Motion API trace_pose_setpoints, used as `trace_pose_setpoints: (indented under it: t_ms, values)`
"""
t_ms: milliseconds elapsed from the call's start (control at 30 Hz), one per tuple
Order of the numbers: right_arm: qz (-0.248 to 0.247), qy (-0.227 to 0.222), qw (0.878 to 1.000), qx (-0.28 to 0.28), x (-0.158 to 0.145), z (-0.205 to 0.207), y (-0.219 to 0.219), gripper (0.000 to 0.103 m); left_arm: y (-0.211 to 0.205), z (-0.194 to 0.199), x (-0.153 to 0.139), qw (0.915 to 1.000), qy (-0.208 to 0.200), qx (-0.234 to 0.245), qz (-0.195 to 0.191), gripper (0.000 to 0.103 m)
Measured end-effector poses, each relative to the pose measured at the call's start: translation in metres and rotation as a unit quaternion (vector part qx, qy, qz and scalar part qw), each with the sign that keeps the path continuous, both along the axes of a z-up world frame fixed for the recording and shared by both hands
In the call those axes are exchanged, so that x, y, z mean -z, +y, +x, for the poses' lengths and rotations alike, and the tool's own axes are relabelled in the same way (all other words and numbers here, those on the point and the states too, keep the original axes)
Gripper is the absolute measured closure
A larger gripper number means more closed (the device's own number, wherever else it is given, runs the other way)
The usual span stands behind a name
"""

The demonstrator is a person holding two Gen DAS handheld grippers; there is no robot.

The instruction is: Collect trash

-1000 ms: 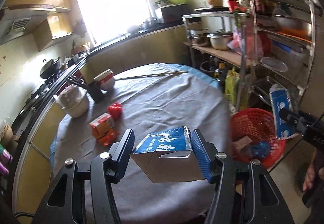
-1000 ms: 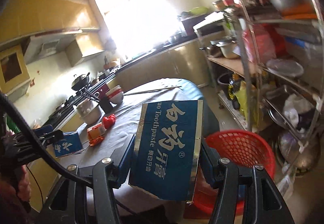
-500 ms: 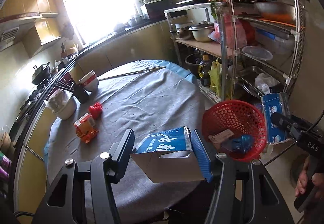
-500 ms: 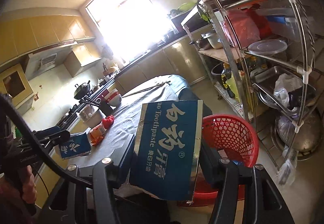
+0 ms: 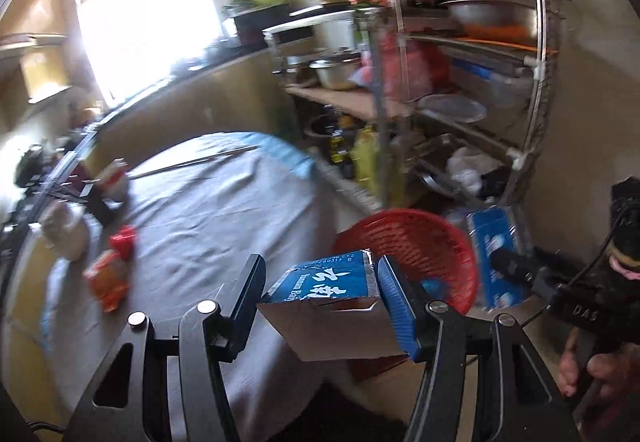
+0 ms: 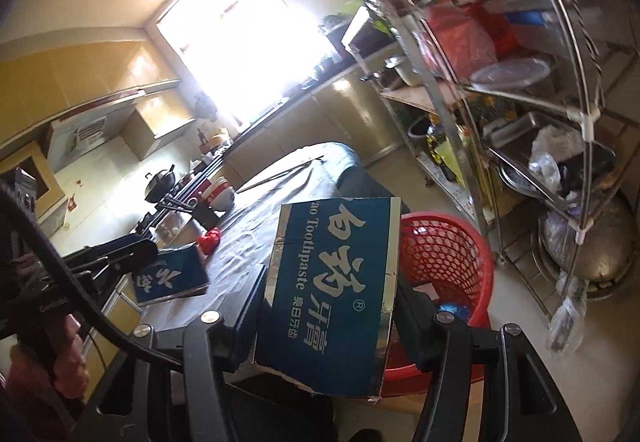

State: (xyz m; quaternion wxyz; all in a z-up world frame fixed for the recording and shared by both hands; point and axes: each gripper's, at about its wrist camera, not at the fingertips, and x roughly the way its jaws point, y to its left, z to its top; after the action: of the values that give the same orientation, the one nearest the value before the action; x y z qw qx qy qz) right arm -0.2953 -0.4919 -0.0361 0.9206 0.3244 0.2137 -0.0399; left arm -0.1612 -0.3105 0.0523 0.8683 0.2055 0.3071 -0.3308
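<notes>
left tool (image 5: 320,294) gripping torn blue toothpaste box (image 5: 328,282), right tool (image 6: 328,306) gripping another blue carton (image 6: 332,282), red basket (image 6: 448,254) nearby

- The blue toothpaste box (image 6: 332,294), centre of the right wrist view, reads "ao Toothpaste" in white down its left side, with large white Chinese characters and an ® mark.
- The smaller blue box (image 5: 328,282), lower centre of the left wrist view, shows white Chinese characters, "Yunnan Bai" partly cut off, and a printed code ending "317 B" along its top edge.
- The black gripper body (image 5: 580,312), lower right of the left wrist view, carries the letters "DAS".
</notes>
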Motion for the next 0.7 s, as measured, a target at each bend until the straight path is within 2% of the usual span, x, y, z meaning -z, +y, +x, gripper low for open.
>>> trace_pose_setpoints:
  t_ms: [133,233,400,500,700]
  values:
    - [0.040,0.008,0.999,0.008,0.014,0.005,-0.023,0.040,-0.026,0.028,0.015,0.9965,0.072,0.026,-0.031,0.043]
    - [0.069,0.019,0.997,0.014,0.027,0.014,-0.039,0.040,-0.046,0.045,0.033,0.9928,0.112,0.029,-0.033,0.043]
    - [0.094,0.036,0.995,0.018,0.046,0.033,-0.052,0.039,-0.063,0.060,0.060,0.9902,0.135,0.025,-0.025,0.043]
    - [0.116,0.052,0.992,0.021,0.059,0.044,-0.056,0.033,-0.069,0.068,0.072,0.9855,0.166,0.020,-0.026,0.042]
    - [0.160,0.075,0.984,0.017,0.082,0.060,-0.060,0.030,-0.054,0.080,0.083,0.9823,0.185,-0.006,-0.025,0.042]
